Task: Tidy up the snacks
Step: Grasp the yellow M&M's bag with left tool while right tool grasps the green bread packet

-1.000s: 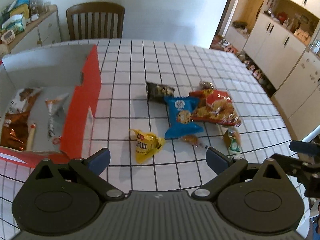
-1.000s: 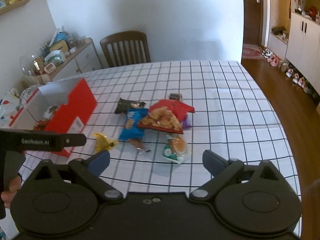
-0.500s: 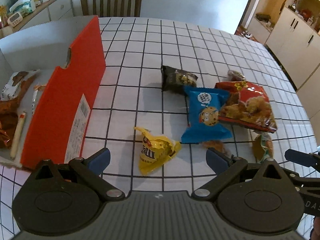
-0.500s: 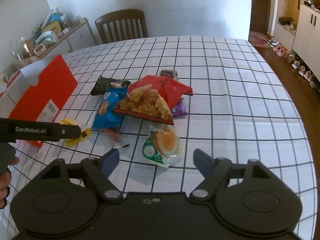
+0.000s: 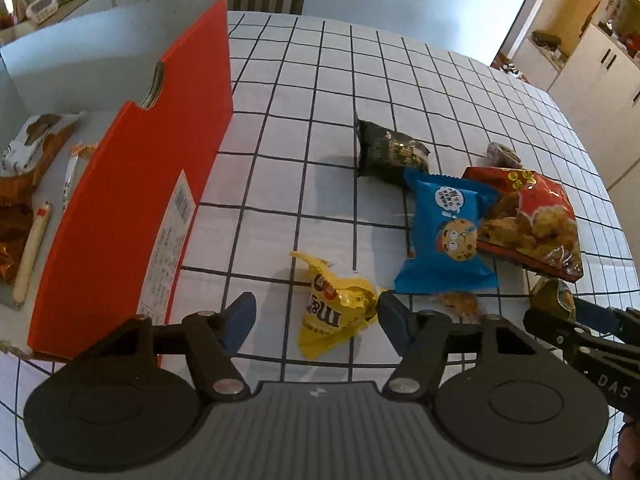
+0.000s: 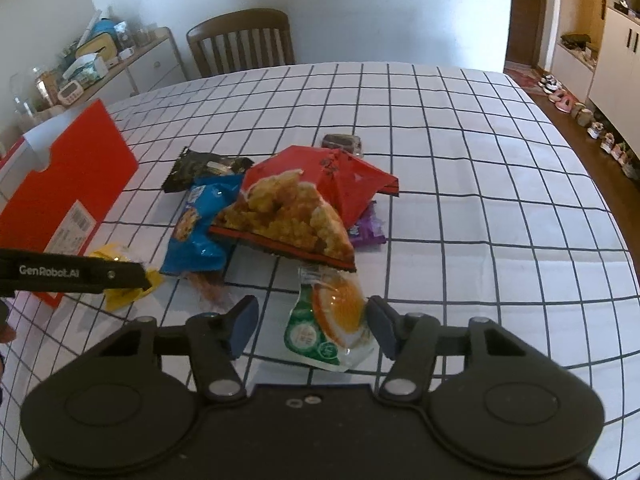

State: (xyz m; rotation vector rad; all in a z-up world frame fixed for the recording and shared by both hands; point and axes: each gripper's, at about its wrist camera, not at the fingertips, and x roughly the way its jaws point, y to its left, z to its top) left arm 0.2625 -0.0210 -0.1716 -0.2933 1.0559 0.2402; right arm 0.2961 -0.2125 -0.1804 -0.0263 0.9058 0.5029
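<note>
Snacks lie in a loose pile on the checked tablecloth (image 5: 320,92). My left gripper (image 5: 314,318) is open, its fingers on either side of a yellow M&M's bag (image 5: 334,314). Beyond lie a blue cookie pack (image 5: 444,236), a black packet (image 5: 390,152) and a red chip bag (image 5: 528,220). My right gripper (image 6: 310,322) is open around a green and orange packet (image 6: 330,326). The red chip bag (image 6: 304,208), blue pack (image 6: 198,228) and a purple packet (image 6: 368,232) lie ahead of it. The red box (image 5: 132,208) at the left holds several snacks.
A small brown wrapped snack (image 5: 458,302) lies by the blue pack. A dark round snack (image 6: 342,142) sits behind the chip bag. A wooden chair (image 6: 242,42) stands at the table's far side, a cluttered sideboard (image 6: 92,68) at the left. Cabinets line the right wall.
Both grippers have moved forward and down toward the table. The left one now straddles the yellow bag, the right one the green and orange packet. Both jaws have narrowed a little.
</note>
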